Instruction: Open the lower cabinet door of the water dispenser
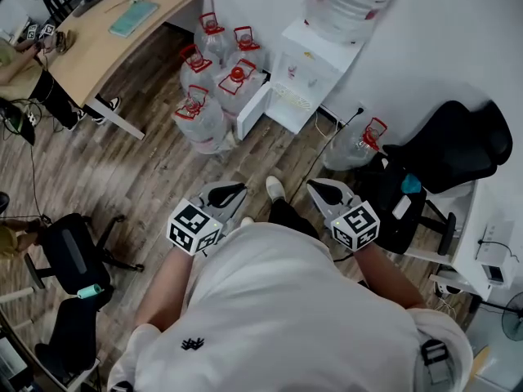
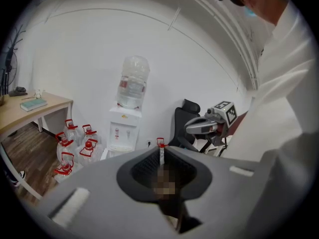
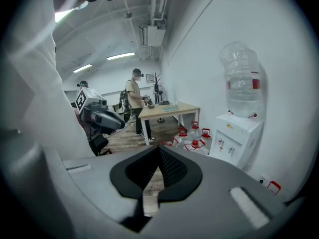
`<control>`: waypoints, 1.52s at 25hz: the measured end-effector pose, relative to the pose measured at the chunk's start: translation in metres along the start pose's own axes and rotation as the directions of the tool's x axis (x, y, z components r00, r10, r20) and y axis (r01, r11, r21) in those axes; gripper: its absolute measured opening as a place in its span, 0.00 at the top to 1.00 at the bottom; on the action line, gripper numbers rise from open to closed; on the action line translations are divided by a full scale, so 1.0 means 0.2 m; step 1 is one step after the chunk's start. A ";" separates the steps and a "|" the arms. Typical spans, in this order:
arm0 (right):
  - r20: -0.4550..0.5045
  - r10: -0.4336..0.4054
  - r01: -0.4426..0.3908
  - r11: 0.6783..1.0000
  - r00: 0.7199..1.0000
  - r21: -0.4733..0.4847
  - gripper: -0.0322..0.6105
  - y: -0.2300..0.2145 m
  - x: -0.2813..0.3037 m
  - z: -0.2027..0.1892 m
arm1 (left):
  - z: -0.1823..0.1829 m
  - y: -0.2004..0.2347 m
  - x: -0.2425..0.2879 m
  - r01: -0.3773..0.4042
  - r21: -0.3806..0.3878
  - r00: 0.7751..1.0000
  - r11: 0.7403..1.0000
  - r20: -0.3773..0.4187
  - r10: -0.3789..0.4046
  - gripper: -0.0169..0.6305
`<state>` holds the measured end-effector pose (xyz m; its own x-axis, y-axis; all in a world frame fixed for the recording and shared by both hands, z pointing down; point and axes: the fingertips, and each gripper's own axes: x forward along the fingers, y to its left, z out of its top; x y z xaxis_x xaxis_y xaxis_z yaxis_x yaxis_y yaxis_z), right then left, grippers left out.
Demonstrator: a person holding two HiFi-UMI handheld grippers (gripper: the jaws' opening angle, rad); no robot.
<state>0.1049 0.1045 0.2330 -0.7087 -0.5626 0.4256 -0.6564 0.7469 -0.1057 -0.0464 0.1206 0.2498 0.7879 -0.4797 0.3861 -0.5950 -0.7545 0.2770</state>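
Observation:
The white water dispenser (image 1: 315,72) stands against the wall with a big clear bottle (image 1: 351,2) on top. Its lower cabinet door (image 1: 253,109) hangs swung out to the left. In the head view both grippers are held in front of the person's chest, well short of the dispenser. My left gripper (image 1: 231,192) is shut and empty; its jaws (image 2: 160,151) meet at the tips and point toward the dispenser (image 2: 124,131). My right gripper (image 1: 325,190) is also shut with nothing in it, its tips (image 3: 159,148) touching; the dispenser (image 3: 234,138) is off to its right.
Several clear water jugs with red caps (image 1: 212,80) crowd the floor left of the dispenser, and one more (image 1: 359,141) lies to its right. A black office chair (image 1: 458,145) stands at the right, a wooden desk (image 1: 106,31) at the upper left. A person (image 3: 133,103) stands by the desk.

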 end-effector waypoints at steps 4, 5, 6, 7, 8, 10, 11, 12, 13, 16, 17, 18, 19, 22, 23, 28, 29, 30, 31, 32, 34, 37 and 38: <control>0.017 0.009 -0.009 1.000 1.000 -0.006 0.95 0.03 -0.01 0.03 | -0.04 -0.02 -0.03 -0.010 -0.010 1.000 1.000 -0.003 0.010 0.88; 0.019 0.013 -0.013 1.000 1.000 -0.007 0.95 0.04 -0.01 0.03 | -0.04 -0.02 -0.03 -0.012 -0.010 1.000 1.000 -0.004 0.012 0.88; 0.019 0.017 -0.017 1.000 1.000 -0.009 0.95 0.05 -0.01 0.03 | -0.05 -0.02 -0.04 -0.015 -0.011 1.000 1.000 -0.004 0.015 0.88; 0.018 0.021 -0.021 1.000 1.000 -0.011 0.95 0.05 0.00 0.03 | -0.05 -0.02 -0.04 -0.018 -0.013 1.000 1.000 -0.003 0.018 0.88; 0.017 0.025 -0.025 1.000 1.000 -0.012 0.95 0.06 0.00 0.02 | -0.06 -0.02 -0.05 -0.021 -0.016 1.000 1.000 -0.003 0.021 0.88; 0.017 0.031 -0.031 0.999 0.999 -0.016 0.95 0.08 0.00 0.02 | -0.07 -0.02 -0.07 -0.028 -0.021 1.000 0.999 -0.004 0.028 0.88; 0.018 0.034 -0.034 0.999 0.999 -0.018 0.95 0.09 0.00 0.03 | -0.08 -0.02 -0.08 -0.030 -0.021 1.000 0.999 -0.005 0.030 0.88; 0.017 0.038 -0.037 0.999 0.999 -0.021 0.95 0.10 0.01 0.03 | -0.08 -0.02 -0.09 -0.033 -0.021 0.999 0.999 -0.006 0.033 0.88; 0.017 0.041 -0.041 0.999 0.999 -0.025 0.95 0.11 0.01 0.03 | -0.09 -0.02 -0.09 -0.035 -0.021 0.999 0.999 -0.006 0.035 0.88; 0.018 0.048 -0.047 0.998 0.999 -0.033 0.95 0.13 0.02 0.04 | -0.09 -0.02 -0.12 -0.038 -0.019 0.999 0.999 -0.002 0.038 0.88; 0.017 0.049 -0.048 0.998 0.999 -0.035 0.95 0.13 0.02 0.04 | -0.09 -0.02 -0.12 -0.039 -0.018 0.999 0.999 -0.002 0.039 0.88; 0.017 0.050 -0.049 0.998 0.999 -0.037 0.95 0.14 0.02 0.04 | -0.10 -0.03 -0.13 -0.039 -0.018 0.999 0.999 -0.002 0.039 0.88; 0.016 0.051 -0.051 0.998 0.999 -0.038 0.95 0.14 0.02 0.04 | -0.10 -0.03 -0.13 -0.039 -0.019 0.999 0.999 -0.002 0.039 0.88; 0.016 0.056 -0.056 0.998 0.998 -0.042 0.95 0.16 0.02 0.06 | -0.10 -0.03 -0.15 -0.045 -0.018 0.999 0.999 0.000 0.045 0.88; 0.016 0.058 -0.057 0.997 0.998 -0.043 0.95 0.16 0.03 0.06 | -0.10 -0.03 -0.16 -0.048 -0.019 0.999 0.999 0.002 0.048 0.88; 0.015 0.073 -0.072 0.996 0.997 -0.052 0.95 0.18 0.06 0.07 | -0.12 -0.01 -0.21 -0.068 -0.030 0.998 0.997 0.006 0.069 0.88; 0.014 0.078 -0.077 0.996 0.997 -0.055 0.95 0.19 0.07 0.08 | -0.13 -0.01 -0.22 -0.073 -0.033 0.997 0.997 0.005 0.073 0.88; 0.012 0.084 -0.083 0.995 0.996 -0.058 0.95 0.20 0.08 0.08 | -0.13 0.00 -0.23 -0.078 -0.036 0.997 0.996 0.006 0.078 0.88; 0.010 0.089 -0.088 0.994 0.996 -0.061 0.95 0.21 0.08 0.08 | -0.14 0.00 -0.24 -0.083 -0.040 0.996 0.996 0.007 0.084 0.88; 0.008 0.094 -0.093 0.994 0.996 -0.064 0.95 0.22 0.09 0.08 | -0.15 0.00 -0.25 -0.089 -0.044 0.996 0.995 0.009 0.089 0.88; 0.004 0.103 -0.102 0.992 0.995 -0.069 0.95 0.24 0.11 0.08 | -0.17 0.01 -0.28 -0.100 -0.053 0.995 0.994 0.013 0.100 0.88; 0.002 0.113 -0.113 0.991 0.994 -0.078 0.95 0.26 0.14 0.09 | -0.18 0.03 -0.30 -0.112 -0.060 0.993 0.992 0.017 0.113 0.88; 0.001 0.115 -0.115 0.990 0.993 -0.081 0.95 0.27 0.14 0.10 | -0.18 0.03 -0.32 -0.115 -0.061 0.993 0.992 0.019 0.116 0.88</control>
<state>0.0443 0.1214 0.2223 -0.7797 -0.4732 0.4100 -0.5477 0.8328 -0.0805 -0.1059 0.1622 0.2598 0.7165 -0.5722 0.3991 -0.6899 -0.6657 0.2842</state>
